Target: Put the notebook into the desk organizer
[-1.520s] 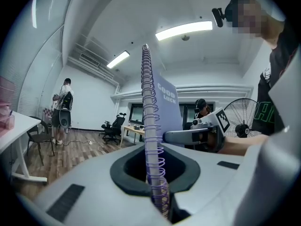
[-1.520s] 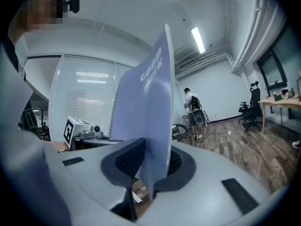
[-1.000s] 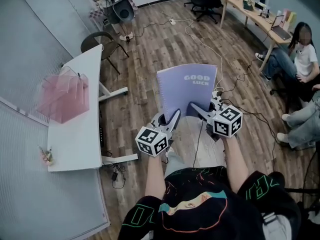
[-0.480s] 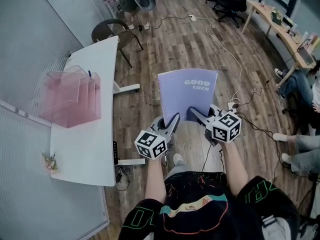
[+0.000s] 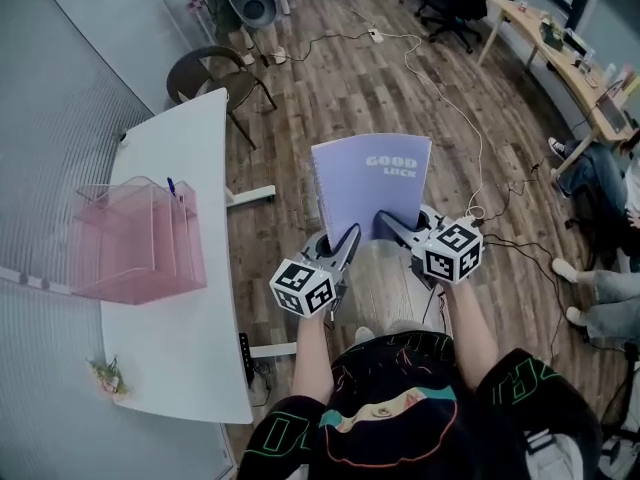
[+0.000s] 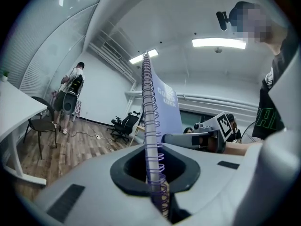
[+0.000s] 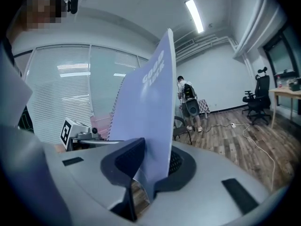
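We are holding the purple notebook (image 5: 372, 183) upright in the air in front of us, above the wooden floor (image 5: 330, 88). The left gripper (image 5: 345, 240) is clamping its spiral-bound edge, and the right gripper (image 5: 388, 223) is clamping the lower part of its opposite edge. The pink desk organizer (image 5: 135, 243) is standing well apart to our left, on the white table (image 5: 190, 348).
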Demonstrator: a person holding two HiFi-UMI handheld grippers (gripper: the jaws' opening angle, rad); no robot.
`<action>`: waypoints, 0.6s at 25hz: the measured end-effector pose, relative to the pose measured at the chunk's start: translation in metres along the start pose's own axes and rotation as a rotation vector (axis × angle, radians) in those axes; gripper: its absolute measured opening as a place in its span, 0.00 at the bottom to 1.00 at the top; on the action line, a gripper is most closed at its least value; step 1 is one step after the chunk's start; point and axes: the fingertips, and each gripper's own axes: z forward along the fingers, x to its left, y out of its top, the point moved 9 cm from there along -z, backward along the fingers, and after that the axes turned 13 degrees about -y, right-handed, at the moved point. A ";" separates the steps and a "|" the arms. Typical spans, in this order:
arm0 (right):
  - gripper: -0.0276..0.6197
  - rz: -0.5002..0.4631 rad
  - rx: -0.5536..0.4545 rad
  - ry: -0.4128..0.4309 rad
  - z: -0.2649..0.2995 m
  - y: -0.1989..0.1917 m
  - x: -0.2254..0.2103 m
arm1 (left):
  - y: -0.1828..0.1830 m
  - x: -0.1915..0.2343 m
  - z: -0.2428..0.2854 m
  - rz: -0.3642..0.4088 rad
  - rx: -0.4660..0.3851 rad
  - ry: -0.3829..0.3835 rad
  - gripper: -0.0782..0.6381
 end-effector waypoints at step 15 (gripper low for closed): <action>0.15 -0.047 -0.029 0.085 0.151 0.079 -0.077 | 0.077 0.145 0.053 0.045 -0.047 0.064 0.15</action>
